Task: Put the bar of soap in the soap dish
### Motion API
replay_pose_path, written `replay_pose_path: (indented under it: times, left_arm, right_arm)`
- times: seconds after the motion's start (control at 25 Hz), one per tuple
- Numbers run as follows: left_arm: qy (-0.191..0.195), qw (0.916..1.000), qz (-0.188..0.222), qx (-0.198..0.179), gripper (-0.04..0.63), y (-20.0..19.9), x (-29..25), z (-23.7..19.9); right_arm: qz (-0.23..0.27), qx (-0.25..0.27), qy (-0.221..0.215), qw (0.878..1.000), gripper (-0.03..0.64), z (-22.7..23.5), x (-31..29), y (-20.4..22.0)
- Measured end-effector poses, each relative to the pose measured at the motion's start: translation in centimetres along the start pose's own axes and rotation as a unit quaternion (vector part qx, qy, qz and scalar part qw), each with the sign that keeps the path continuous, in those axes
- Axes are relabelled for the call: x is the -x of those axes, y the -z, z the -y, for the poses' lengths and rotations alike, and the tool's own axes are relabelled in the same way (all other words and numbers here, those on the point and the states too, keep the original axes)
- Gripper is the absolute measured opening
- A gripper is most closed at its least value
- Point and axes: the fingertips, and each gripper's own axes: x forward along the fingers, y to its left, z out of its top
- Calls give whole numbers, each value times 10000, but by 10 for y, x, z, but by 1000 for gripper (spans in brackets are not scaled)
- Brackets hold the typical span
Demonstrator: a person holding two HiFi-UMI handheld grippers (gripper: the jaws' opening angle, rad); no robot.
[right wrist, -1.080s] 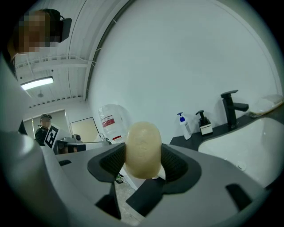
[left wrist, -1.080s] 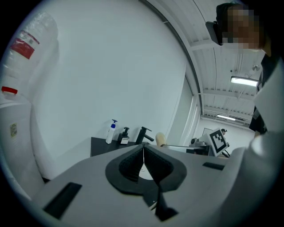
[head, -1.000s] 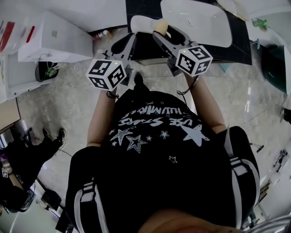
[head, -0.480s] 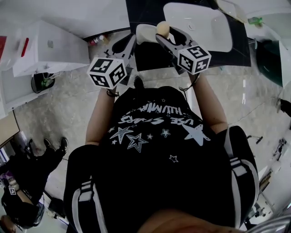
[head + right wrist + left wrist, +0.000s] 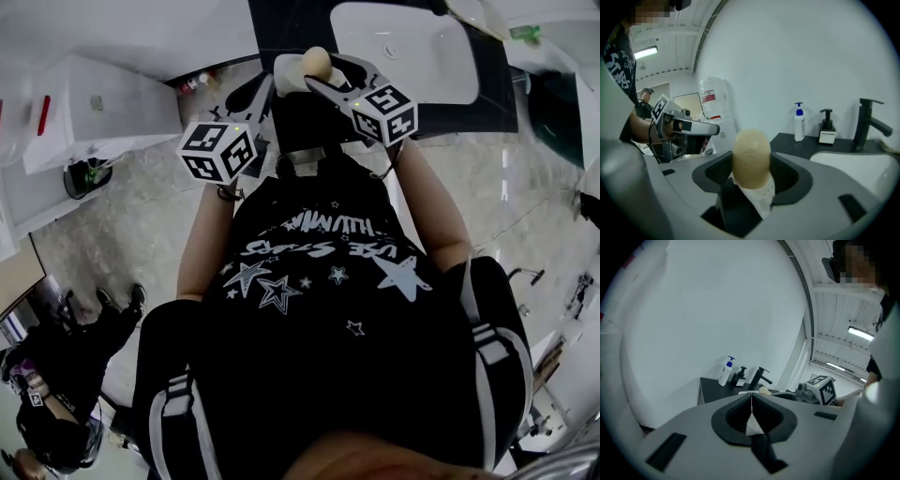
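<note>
White wall backs a black countertop (image 5: 281, 23) with a white rectangular basin (image 5: 412, 47) set into it. At the counter's rear stand a black tap (image 5: 869, 124), a white pump bottle with a blue cap (image 5: 799, 123) and a black pump dispenser with a white label (image 5: 827, 130). A pale mottled floor (image 5: 141, 216) lies below. The person, in a black star-printed T-shirt (image 5: 328, 281), holds both tools up at the counter's front edge.

The right gripper (image 5: 752, 180) pinches the pale cream oval bar of soap (image 5: 751, 152) upright between its black ribbed pads (image 5: 787, 176). The bar's rounded top stands clear above them. Just under the bar a white perforated piece (image 5: 765, 199) shows between the jaws (whether the soap touches it cannot be told).

In the head view a white soap dish (image 5: 286, 75) is held in the air at the counter's front edge, and the soap is at its right end. The left gripper (image 5: 751, 406) reaches the dish's near side. Its own view shows the pads pressed together, with only a thin sliver of white rim caught between them.

The two grippers converge at the dish, tips close together. The left gripper's marker cube (image 5: 217, 150) is lower in the head view than the right gripper's marker cube (image 5: 384, 112).
</note>
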Motion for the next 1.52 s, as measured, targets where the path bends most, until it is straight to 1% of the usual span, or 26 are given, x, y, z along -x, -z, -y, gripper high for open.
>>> replay_pose_path:
  times: [0.16, 0.32, 0.56, 0.72, 0.88, 1.0, 1.08, 1.2, 1.32, 1.4, 1.52]
  left_arm:
    - [-273, 9996, 12, 44, 12, 1, -4, -3]
    - [-510, 9987, 43, 79, 12, -3, -10, -4]
    - [-972, 9950, 149, 176, 12, -3, -17, -9]
    - [-1213, 9923, 108, 222, 12, 4, -22, -8]
    - [-1370, 9903, 23, 217, 12, 14, -27, -6]
    - [-1506, 9882, 34, 268, 12, 18, -26, -7]
    - [-1588, 9868, 48, 302, 12, 20, -26, -8]
    - [-1668, 9854, 71, 338, 12, 22, -27, -7]
    - [-1724, 9842, 103, 379, 12, 24, -28, -6]
    - [-1760, 9835, 120, 395, 12, 25, -27, -7]
    - [-1799, 9827, 147, 406, 12, 24, -26, -8]
  right_arm:
    - [-215, 359, -440, 9982, 253, -5, -11, 1]
    - [-533, 694, -808, 9929, 253, -5, -21, 6]
    - [-963, 1279, -1327, 9781, 253, -5, -29, 18]
    - [-1067, 1441, -1601, 9707, 253, -2, -32, 22]
    - [-1202, 1456, -1774, 9659, 253, 1, -34, 28]
    - [-1308, 1524, -1887, 9613, 253, 1, -36, 33]
    - [-1368, 1673, -1973, 9562, 253, 0, -37, 34]
    - [-1542, 2018, -2052, 9452, 253, -3, -37, 38]
    - [-1693, 2410, -2008, 9343, 253, -6, -36, 44]
    - [-1736, 2545, -1966, 9308, 253, -6, -37, 47]
    - [-1796, 2556, -1948, 9297, 253, -6, -37, 47]
